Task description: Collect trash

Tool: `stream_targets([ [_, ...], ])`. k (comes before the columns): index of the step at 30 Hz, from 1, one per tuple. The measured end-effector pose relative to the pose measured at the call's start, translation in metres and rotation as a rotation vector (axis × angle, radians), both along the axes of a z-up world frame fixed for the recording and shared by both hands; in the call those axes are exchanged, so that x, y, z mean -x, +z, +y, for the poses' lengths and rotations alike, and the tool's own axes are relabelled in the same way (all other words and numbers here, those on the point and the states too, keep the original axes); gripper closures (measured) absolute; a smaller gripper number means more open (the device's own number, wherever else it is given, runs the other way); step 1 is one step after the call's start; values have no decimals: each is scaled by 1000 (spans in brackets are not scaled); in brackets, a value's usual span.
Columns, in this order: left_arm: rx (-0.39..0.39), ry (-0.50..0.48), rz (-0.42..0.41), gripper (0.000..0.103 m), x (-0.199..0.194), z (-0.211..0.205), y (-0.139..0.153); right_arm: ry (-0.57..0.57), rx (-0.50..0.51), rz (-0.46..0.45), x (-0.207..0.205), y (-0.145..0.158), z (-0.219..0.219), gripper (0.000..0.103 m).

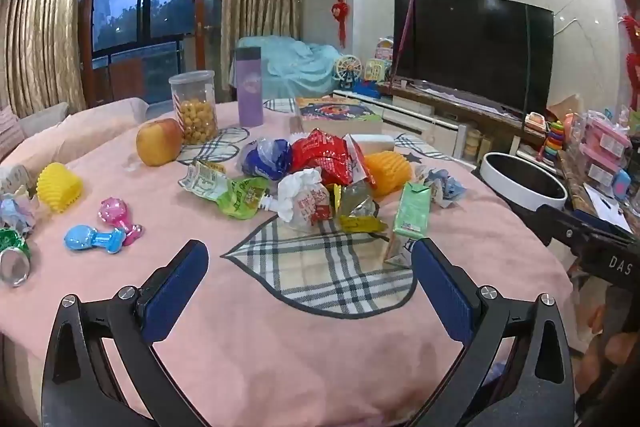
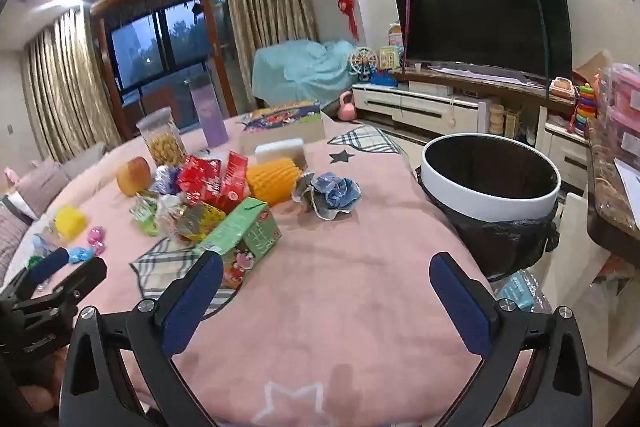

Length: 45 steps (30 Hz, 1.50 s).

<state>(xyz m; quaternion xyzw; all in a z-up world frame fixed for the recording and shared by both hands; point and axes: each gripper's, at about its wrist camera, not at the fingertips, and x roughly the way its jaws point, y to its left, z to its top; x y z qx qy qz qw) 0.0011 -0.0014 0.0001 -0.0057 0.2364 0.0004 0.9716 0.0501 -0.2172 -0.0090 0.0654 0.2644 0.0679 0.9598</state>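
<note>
Trash pile (image 1: 320,183) ahead of spread fingers (image 1: 440,283) (untouched)

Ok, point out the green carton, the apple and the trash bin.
green carton (image 2: 244,231): right wrist view, on its green top face.
apple (image 1: 159,142): left wrist view, on the middle of its front.
trash bin (image 2: 472,197): right wrist view, on the white rim's near wall.

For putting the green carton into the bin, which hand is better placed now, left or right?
Probably the right. The right tongs are open and empty, the green carton lies just beside their left finger, and the bin stands on their right side. The left tongs are open too, but farther from the bin.
</note>
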Motion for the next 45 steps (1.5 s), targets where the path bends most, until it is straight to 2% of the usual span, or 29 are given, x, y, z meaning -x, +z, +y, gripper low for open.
stream_targets([
  [1,1,4,-1,0,-1,-1,0,-1,5,2,0,-1,0,0],
  [2,6,4,-63,0,12,0,4,4,7,3,1,-2,-1,0],
  [5,18,8,-95,0,30,4,11,14,23,0,6,-6,-3,0],
  [8,30,11,-66,0,31,8,11,9,20,-48,26,9,5,0],
  [12,29,11,-46,0,29,10,12,21,-3,-36,34,25,12,0],
  [15,27,8,-46,0,28,9,11,38,-24,-42,38,19,-1,0],
  [45,21,11,-49,0,29,8,10,36,-60,-30,39,11,-3,0],
])
